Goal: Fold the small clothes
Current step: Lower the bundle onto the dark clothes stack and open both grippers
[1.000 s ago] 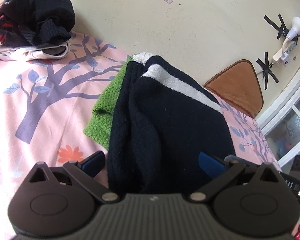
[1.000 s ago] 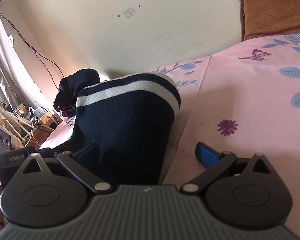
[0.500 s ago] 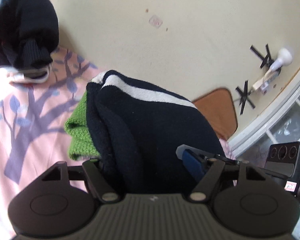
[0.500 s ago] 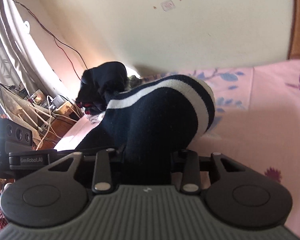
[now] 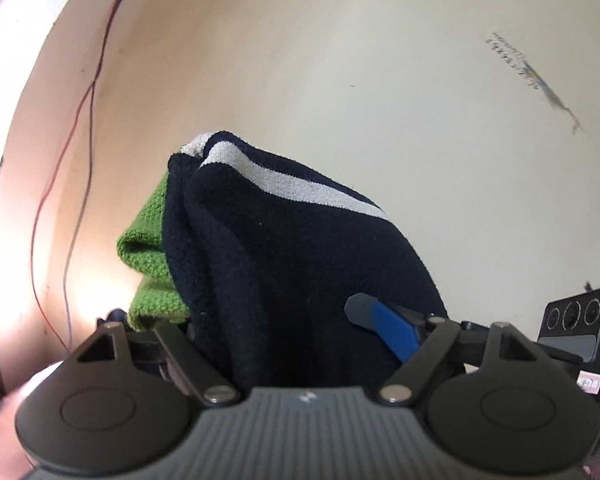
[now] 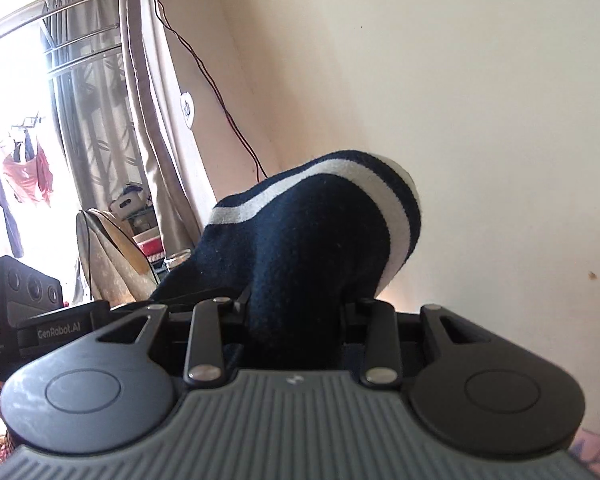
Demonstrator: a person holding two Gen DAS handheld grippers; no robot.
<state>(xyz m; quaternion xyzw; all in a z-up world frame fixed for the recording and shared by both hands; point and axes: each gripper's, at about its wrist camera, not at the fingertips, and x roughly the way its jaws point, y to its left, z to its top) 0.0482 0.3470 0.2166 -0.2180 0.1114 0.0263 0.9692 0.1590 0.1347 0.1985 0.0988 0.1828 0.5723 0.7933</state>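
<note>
1. one navy garment (image 5: pixel 300 264) with a white stripe was seen at the centre of both frames, raised in front of the wall (image 5: pixel 340 60); no bed or table showed beneath it.
2. one green knit piece (image 5: pixel 152 256) was pressed against its left side in the left wrist frame; whether it was a lining or a separate item could not be told.
3. the left gripper (image 5: pixel 276 332) was partly closed, with the navy fabric bunched between its fingers; one blue-padded finger (image 5: pixel 384 324) was seen at lower right, the other was hidden by cloth.
4. the right gripper (image 6: pixel 296 320) was drawn narrow and clamped on the same garment (image 6: pixel 312 240), its links standing nearly upright at lower centre.
5. the task was judged to be mid-way: the garment appeared doubled over but was held in the air, so laying down and any final fold were left.
6. counted: two grippers, one navy garment, one green piece; one curtain (image 6: pixel 112 120) was seen at upper left of the right wrist frame.
</note>
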